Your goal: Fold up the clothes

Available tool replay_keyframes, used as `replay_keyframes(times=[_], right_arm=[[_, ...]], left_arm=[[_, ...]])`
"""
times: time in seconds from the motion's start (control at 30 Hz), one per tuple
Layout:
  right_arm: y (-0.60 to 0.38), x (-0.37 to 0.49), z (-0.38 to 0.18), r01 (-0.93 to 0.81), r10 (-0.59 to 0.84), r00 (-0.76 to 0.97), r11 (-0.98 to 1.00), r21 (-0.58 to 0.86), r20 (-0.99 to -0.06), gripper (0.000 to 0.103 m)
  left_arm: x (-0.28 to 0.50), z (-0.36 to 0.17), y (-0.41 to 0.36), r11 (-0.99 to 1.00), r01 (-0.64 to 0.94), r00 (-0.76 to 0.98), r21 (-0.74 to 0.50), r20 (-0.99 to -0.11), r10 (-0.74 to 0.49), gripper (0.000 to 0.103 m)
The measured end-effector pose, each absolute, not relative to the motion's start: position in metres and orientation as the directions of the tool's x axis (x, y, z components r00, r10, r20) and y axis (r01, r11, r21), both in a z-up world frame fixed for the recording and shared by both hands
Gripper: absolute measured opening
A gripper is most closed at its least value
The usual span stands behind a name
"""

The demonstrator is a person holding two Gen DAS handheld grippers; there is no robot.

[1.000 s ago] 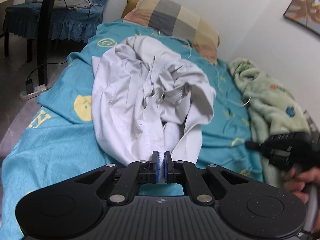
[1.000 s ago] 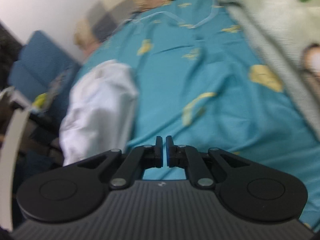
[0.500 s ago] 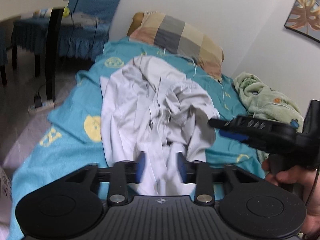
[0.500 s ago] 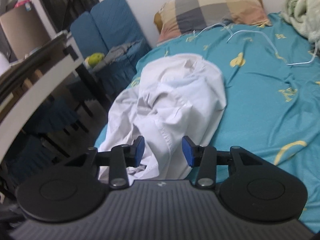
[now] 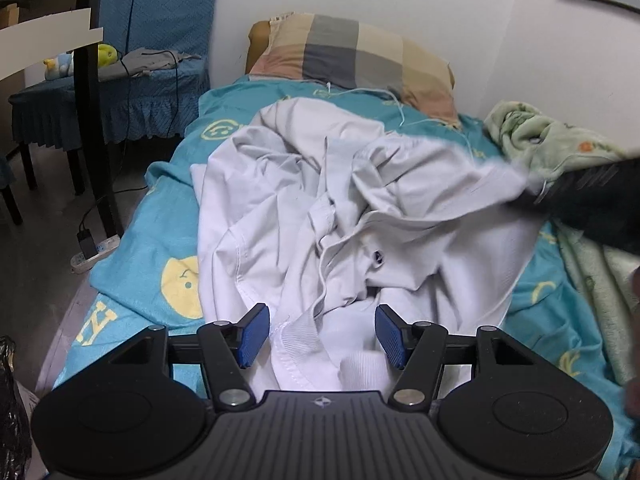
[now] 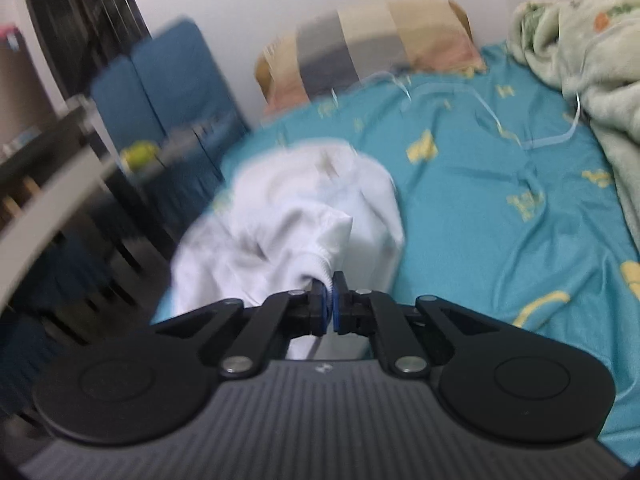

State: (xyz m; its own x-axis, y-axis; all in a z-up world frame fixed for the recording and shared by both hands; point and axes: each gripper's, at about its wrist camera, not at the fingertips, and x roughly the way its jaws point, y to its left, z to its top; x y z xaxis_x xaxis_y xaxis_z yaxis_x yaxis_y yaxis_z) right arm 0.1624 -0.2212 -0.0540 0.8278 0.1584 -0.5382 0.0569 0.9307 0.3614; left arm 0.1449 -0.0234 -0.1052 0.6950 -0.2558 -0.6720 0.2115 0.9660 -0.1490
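Looking along the left gripper point(image 5: 320, 336), the white garment point(image 5: 360, 216) lies crumpled on the teal bedsheet point(image 5: 160, 216), between the checked pillow point(image 5: 352, 52) at the head of the bed and the gripper itself. Its fingers stand wide apart, holding nothing, with a ribbed hem just between them. The cloth looks thin, light and limp — it should drape and bunch rather than keep any shape, so a pinch on a stitched edge such as that hem, the collar or a cuff would likely hold better than a pinch on loose fabric. On the side of the garment away from the chair, the right gripper point(image 5: 592, 204) shows as a dark blur at a lifted edge.

From the right wrist view, blurred by motion, the right gripper point(image 6: 331, 306) is clamped on a ribbed band of the garment point(image 6: 288, 232), which spreads from its tips toward the pillow point(image 6: 376, 44).

Against the frames a second back, the roles have swapped: the left gripper was then closed on the cloth and now hangs open, while the right one — closed on nothing over bare sheet — has opened, swung to the garment and pinched its edge.
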Motion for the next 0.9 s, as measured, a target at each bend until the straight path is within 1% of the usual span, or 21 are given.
replay_keyframes(times=[0.1, 0.13, 0.2, 0.27, 0.33, 0.43, 0.5, 0.57, 0.67, 0.77, 0.83, 0.9], right_arm=[[-0.222, 0.153, -0.047, 0.060, 0.138, 0.842, 0.936, 0.346, -0.521, 0.005], [-0.222, 0.150, -0.045, 0.061, 0.132, 0.847, 0.938, 0.341, -0.515, 0.005], [-0.222, 0.143, -0.041, 0.064, 0.118, 0.856, 0.942, 0.330, -0.503, 0.005], [-0.222, 0.137, -0.036, 0.066, 0.105, 0.865, 0.945, 0.320, -0.490, 0.005], [-0.222, 0.130, -0.032, 0.069, 0.092, 0.874, 0.948, 0.310, -0.478, 0.005], [-0.222, 0.121, -0.025, 0.074, 0.073, 0.886, 0.953, 0.294, -0.458, 0.005], [-0.225, 0.116, -0.024, 0.091, 0.051, 0.889, 0.954, 0.285, -0.456, 0.005], [-0.229, 0.114, -0.027, 0.124, 0.019, 0.883, 0.955, 0.271, -0.468, 0.005], [-0.234, 0.115, -0.034, 0.171, -0.031, 0.869, 0.955, 0.241, -0.493, 0.005], [-0.235, 0.111, -0.025, 0.183, -0.053, 0.890, 0.951, 0.249, -0.453, 0.005], [-0.233, 0.101, -0.008, 0.167, -0.057, 0.920, 0.952, 0.256, -0.388, 0.005], [-0.233, 0.082, 0.024, 0.153, -0.062, 0.945, 0.952, 0.264, -0.322, 0.005]], left_arm=[[0.145, -0.107, -0.017, 0.977, 0.171, 0.705, -0.129, -0.677, -0.213, 0.059], [0.147, -0.109, -0.014, 0.979, 0.155, 0.699, -0.134, -0.685, -0.204, 0.057], [0.150, -0.112, -0.008, 0.982, 0.122, 0.687, -0.144, -0.702, -0.188, 0.048], [0.152, -0.116, -0.001, 0.982, 0.091, 0.671, -0.165, -0.718, -0.183, 0.031], [0.152, -0.118, 0.006, 0.977, 0.069, 0.659, -0.200, -0.726, -0.195, 0.027], [0.149, -0.113, 0.008, 0.979, 0.061, 0.674, -0.194, -0.715, -0.184, 0.015], [0.144, -0.107, 0.010, 0.978, 0.056, 0.697, -0.201, -0.693, -0.182, 0.012], [0.136, -0.096, 0.012, 0.975, 0.052, 0.734, -0.214, -0.654, -0.183, 0.010], [0.121, -0.074, 0.013, 0.969, 0.063, 0.805, -0.238, -0.562, -0.190, 0.009], [0.100, -0.045, 0.017, 0.958, 0.094, 0.873, -0.270, -0.440, -0.209, 0.009], [0.083, -0.021, 0.020, 0.952, 0.120, 0.912, -0.281, -0.346, -0.218, 0.008], [0.064, 0.007, 0.024, 0.944, 0.153, 0.940, -0.293, -0.253, -0.230, 0.008]])
